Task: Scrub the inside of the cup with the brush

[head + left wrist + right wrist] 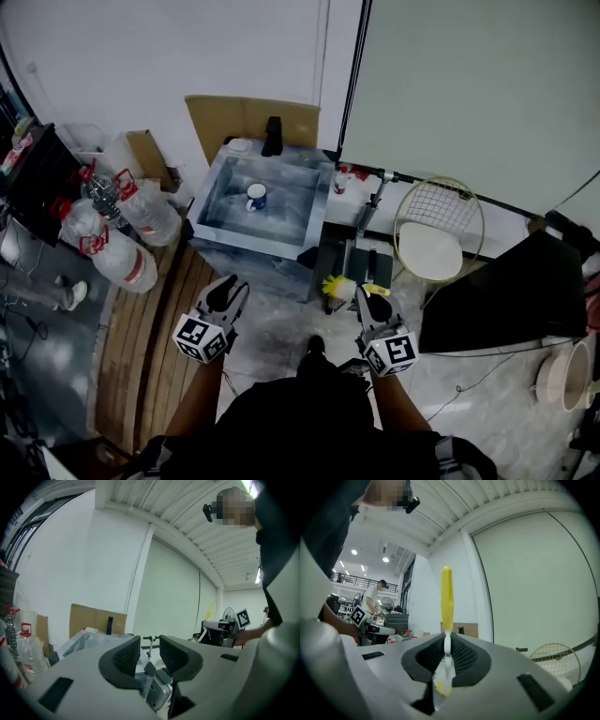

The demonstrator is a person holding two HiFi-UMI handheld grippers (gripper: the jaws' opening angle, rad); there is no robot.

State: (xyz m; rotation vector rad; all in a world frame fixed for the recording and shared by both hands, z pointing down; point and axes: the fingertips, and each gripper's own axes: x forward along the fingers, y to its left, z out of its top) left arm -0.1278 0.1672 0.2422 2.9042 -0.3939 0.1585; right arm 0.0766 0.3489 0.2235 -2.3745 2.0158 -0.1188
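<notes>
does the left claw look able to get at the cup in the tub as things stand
Likely yes, with a reach forward. The left claw is open and empty, the cup stands alone in the open tub, and nothing lies between them. The claw is well short of it, though.

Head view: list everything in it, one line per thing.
sink: one, grey metal, centre, ahead of the person
cup: one, white and blue, inside the sink
cardboard: one sheet, brown, behind the sink
bottles: about three, clear with red, left of the sink
chair: one, wire back, white seat, right of the sink
brush: one, yellow, held, in front of the sink
left hand-held gripper: one, grey, jaws apart, empty
right hand-held gripper: one, grey, closed on the brush
</notes>
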